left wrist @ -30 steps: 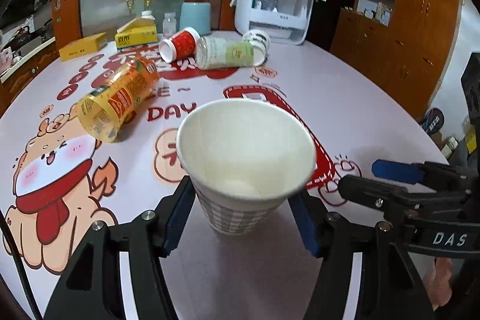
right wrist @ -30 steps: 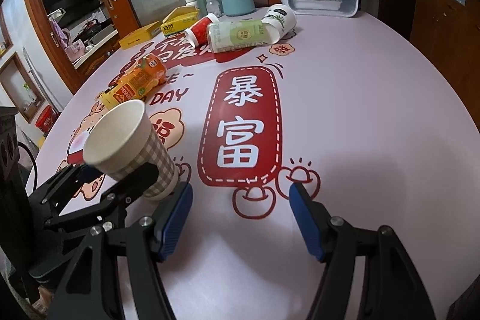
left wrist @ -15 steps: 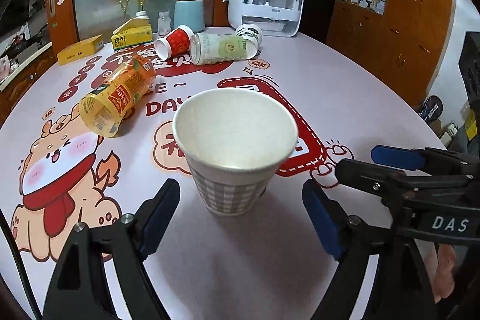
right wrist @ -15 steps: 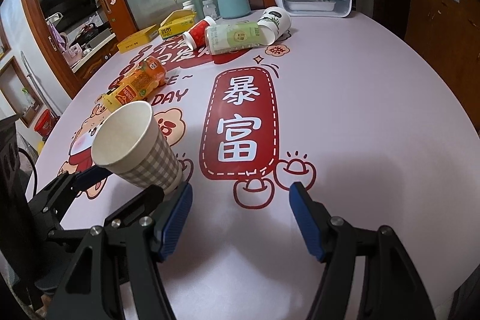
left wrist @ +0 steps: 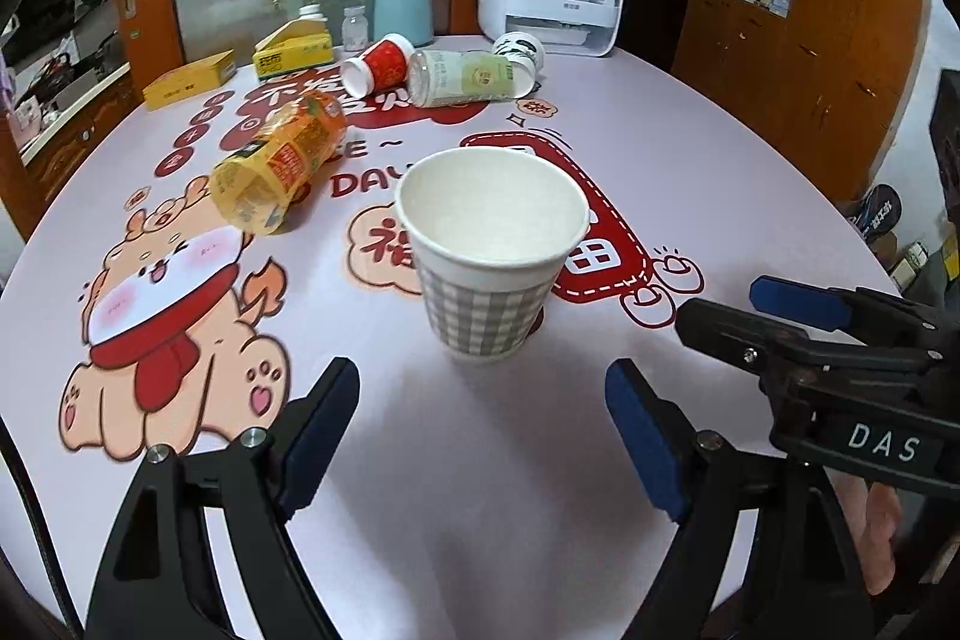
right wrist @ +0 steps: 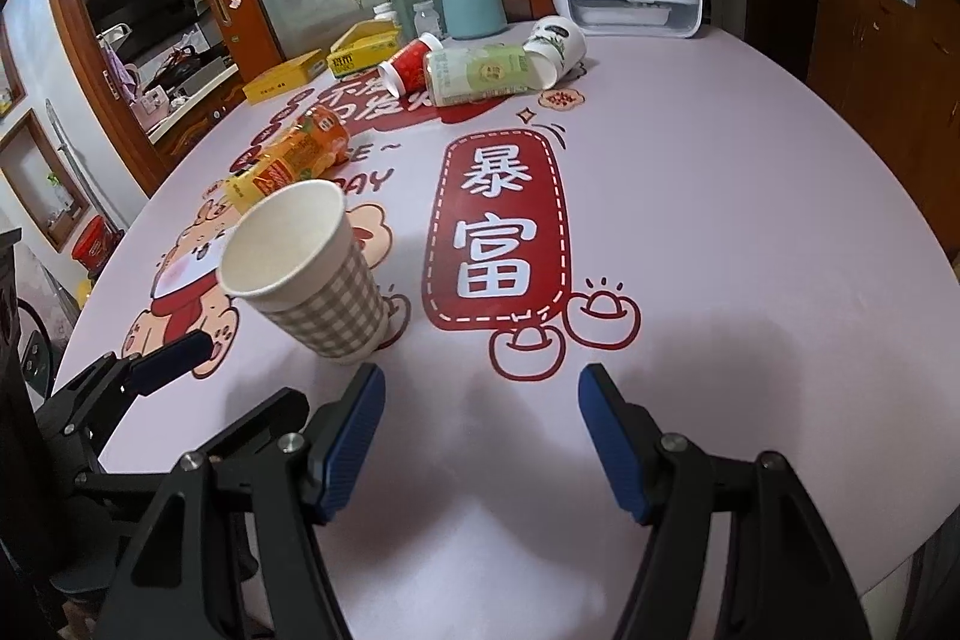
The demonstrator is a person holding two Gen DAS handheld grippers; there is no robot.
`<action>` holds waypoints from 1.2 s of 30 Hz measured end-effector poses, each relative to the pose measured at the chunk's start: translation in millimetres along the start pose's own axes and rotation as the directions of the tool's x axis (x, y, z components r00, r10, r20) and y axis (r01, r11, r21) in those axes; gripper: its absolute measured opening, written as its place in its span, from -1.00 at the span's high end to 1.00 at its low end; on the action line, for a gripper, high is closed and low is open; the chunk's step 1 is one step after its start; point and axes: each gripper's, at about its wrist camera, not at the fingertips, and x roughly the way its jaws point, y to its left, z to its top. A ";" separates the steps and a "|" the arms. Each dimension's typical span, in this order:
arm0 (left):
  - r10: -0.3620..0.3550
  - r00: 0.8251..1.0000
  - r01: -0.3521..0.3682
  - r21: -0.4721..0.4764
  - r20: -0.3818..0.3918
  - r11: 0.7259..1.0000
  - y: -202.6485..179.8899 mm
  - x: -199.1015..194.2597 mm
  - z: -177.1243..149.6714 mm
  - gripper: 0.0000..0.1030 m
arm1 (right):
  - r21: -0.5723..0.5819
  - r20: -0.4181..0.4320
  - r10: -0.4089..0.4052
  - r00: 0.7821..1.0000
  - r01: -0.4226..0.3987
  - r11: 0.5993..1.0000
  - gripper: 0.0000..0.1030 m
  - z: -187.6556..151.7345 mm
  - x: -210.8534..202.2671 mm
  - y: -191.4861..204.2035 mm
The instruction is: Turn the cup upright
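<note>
A grey-checked paper cup (left wrist: 489, 256) stands upright on the pink printed table (left wrist: 480, 460), open end up. It also shows in the right wrist view (right wrist: 306, 274), left of centre. My left gripper (left wrist: 480, 424) is open and empty, with its blue pads apart just short of the cup. My right gripper (right wrist: 480, 436) is open and empty, to the right of the cup. The right gripper's fingers (left wrist: 798, 301) show at the right of the left wrist view.
Lying on their sides further back are an orange cup (left wrist: 279, 163), a red cup (left wrist: 378, 64), a green-labelled cup (left wrist: 468, 76) and a white cup (left wrist: 519, 49). Yellow boxes (left wrist: 189, 79), a blue canister (left wrist: 403, 10) and a white appliance (left wrist: 552, 4) stand at the far edge.
My left gripper has opened, let go of the checked cup and pulled back from it. The cup stays standing upright. The right gripper has drawn back slightly.
</note>
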 end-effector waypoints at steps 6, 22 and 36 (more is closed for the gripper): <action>0.029 0.999 -0.031 -0.049 -0.045 0.998 7.5 -24.0 4.1 -0.61 | -0.011 0.032 -0.007 0.999 0.008 1.000 -0.31 1.2 -26.3 8.0; 0.143 0.982 -0.158 -0.119 -0.125 0.980 10.4 -71.3 32.1 -0.74 | -0.083 0.045 -0.016 0.999 0.019 0.996 -0.31 29.7 -81.3 38.4; 0.202 0.967 -0.228 -0.170 -0.154 0.959 17.4 -75.1 41.8 -0.75 | -0.055 0.028 -0.048 0.998 0.050 0.997 -0.31 36.6 -79.5 31.8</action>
